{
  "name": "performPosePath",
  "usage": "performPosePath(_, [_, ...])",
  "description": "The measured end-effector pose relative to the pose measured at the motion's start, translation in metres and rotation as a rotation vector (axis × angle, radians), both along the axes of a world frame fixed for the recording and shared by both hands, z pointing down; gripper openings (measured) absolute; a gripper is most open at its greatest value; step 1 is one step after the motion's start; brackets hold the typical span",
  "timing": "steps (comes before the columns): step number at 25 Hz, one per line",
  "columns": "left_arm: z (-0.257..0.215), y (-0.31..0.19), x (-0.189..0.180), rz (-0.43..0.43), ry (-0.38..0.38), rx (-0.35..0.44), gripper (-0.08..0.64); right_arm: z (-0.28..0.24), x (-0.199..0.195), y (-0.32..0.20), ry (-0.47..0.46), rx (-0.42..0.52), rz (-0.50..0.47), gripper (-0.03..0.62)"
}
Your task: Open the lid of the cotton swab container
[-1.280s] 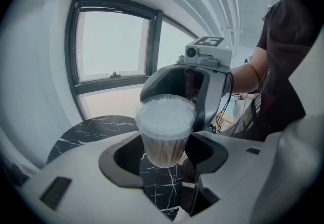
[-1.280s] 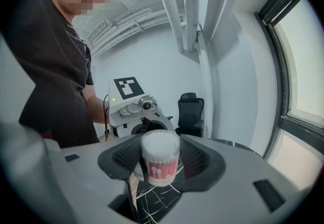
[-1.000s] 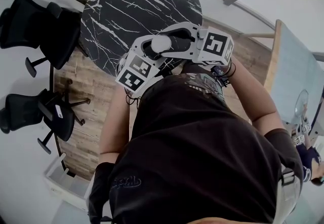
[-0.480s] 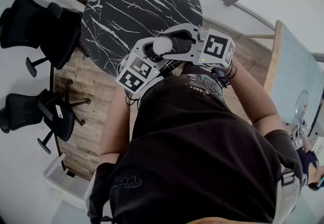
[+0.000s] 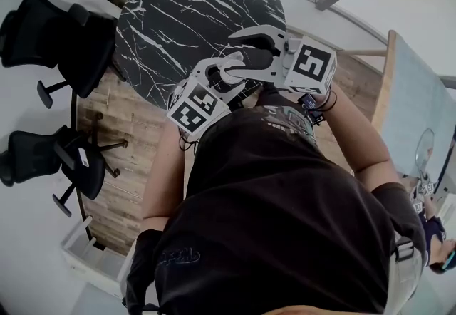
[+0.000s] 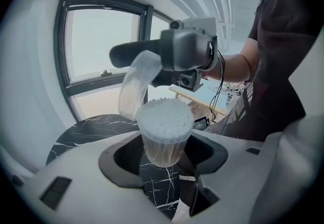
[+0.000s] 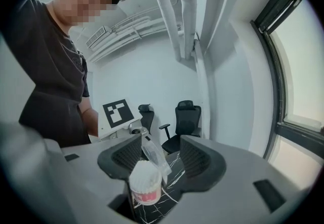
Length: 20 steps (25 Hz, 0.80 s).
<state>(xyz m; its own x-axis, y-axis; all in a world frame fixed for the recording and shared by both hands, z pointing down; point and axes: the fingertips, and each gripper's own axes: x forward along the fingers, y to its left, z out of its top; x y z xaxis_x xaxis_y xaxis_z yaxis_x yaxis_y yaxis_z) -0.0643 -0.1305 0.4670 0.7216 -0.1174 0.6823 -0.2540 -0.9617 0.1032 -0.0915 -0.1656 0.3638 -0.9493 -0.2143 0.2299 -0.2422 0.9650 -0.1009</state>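
- While pinching the clear plastic cotton swab container low on its wall in the left gripper, hold firm without crushing; soft-looking wall, likely to flex.
- Note the translucent flip lid already tilted up from one side of the container's rim, apparently joined there; top edge against one dark jaw of the right gripper, jaws spread either side of the lid, not pinching.
- Push the lid further back from the container with that jaw, slowly, along the hinge's arc; avoid lifting straight up.
- Hold the container upright, round black marble-patterned table below it; packed white swab tips at the container's mouth ready to spill if tipped.
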Motion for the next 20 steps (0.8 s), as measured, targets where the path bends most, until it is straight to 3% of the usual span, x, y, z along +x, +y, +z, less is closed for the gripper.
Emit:
performPosePath(11, [-0.009, 0.012, 0.002, 0.058, 0.01, 0.016, 0.259, -0.001, 0.001, -0.025, -0.001, 0.028, 0.091, 0.249])
performPosePath(20, [-0.011, 0.019, 0.003, 0.079, 0.014, 0.022, 0.259, 0.026, 0.01, -0.048, 0.018, -0.051, 0.182, 0.249])
